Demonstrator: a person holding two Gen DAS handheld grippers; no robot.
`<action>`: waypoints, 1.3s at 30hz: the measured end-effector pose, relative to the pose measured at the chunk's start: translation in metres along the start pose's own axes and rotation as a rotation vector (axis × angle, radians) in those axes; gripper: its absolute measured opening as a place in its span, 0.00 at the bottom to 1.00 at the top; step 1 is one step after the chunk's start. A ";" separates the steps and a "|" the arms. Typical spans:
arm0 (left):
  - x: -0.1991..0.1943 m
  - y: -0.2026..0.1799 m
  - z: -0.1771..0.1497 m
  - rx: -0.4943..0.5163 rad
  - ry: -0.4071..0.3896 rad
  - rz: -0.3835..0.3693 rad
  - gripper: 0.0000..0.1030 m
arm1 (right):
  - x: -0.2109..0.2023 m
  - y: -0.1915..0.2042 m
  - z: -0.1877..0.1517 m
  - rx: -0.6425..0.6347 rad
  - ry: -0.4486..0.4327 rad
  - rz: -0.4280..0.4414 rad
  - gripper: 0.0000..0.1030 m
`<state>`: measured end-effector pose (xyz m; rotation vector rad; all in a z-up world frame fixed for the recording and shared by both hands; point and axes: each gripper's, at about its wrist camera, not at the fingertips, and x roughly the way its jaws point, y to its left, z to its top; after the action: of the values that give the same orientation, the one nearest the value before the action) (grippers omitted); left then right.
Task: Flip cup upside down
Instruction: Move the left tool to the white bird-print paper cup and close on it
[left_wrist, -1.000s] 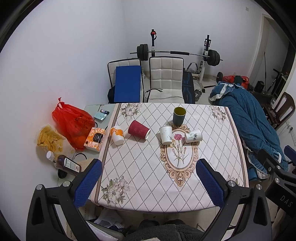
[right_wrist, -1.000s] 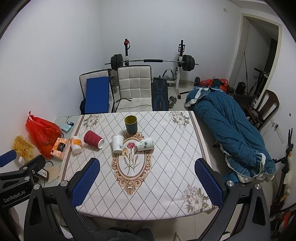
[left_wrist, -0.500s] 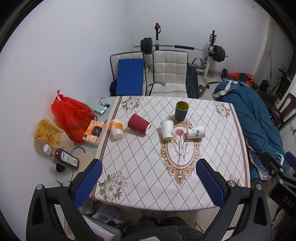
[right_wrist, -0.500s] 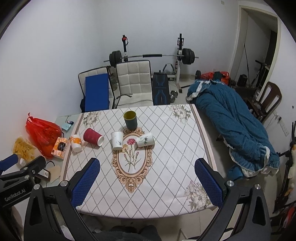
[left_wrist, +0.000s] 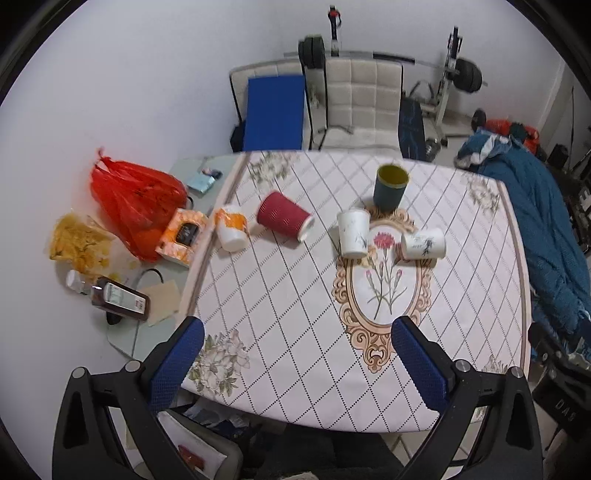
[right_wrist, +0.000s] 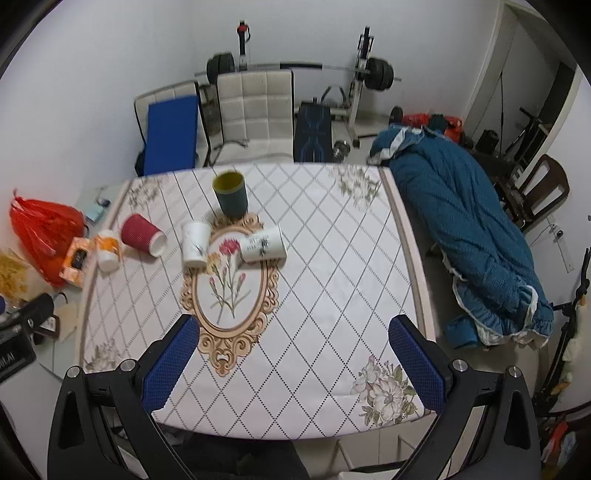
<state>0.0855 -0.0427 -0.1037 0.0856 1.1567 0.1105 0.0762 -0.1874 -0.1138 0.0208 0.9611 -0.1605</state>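
Several cups sit on the far half of the table (left_wrist: 295, 332). A dark green cup (left_wrist: 389, 188) (right_wrist: 229, 194) stands upright with its mouth up. A white cup (left_wrist: 354, 233) (right_wrist: 195, 243) stands near it. A second white cup (left_wrist: 423, 243) (right_wrist: 263, 244), a red ribbed cup (left_wrist: 284, 220) (right_wrist: 142, 234) and an orange-and-white cup (left_wrist: 231, 228) (right_wrist: 107, 250) lie on their sides. My left gripper (left_wrist: 295, 365) and right gripper (right_wrist: 291, 365) are open and empty, high above the table's near edge, far from the cups.
A red plastic bag (left_wrist: 136, 206), a tissue box (left_wrist: 183, 236), a snack bag (left_wrist: 79, 240) and a bottle (left_wrist: 118, 299) lie left of the table. Two chairs (left_wrist: 362, 99) and a barbell rack stand behind. A blue quilt (right_wrist: 469, 229) lies to the right.
Both grippers have moved forward and down toward the table, so the cups look larger and nearer. Nothing on the table has moved.
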 end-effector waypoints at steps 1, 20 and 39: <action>0.009 -0.002 0.002 0.003 0.012 0.005 1.00 | 0.009 0.000 0.000 -0.001 0.012 -0.004 1.00; 0.208 -0.031 0.083 0.119 0.274 -0.036 1.00 | 0.228 0.022 0.011 0.020 0.359 -0.118 1.00; 0.333 -0.071 0.125 0.114 0.498 -0.200 1.00 | 0.345 0.009 -0.005 0.107 0.596 -0.092 1.00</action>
<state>0.3360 -0.0709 -0.3646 0.0434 1.6620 -0.1193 0.2676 -0.2218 -0.3994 0.1288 1.5487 -0.3003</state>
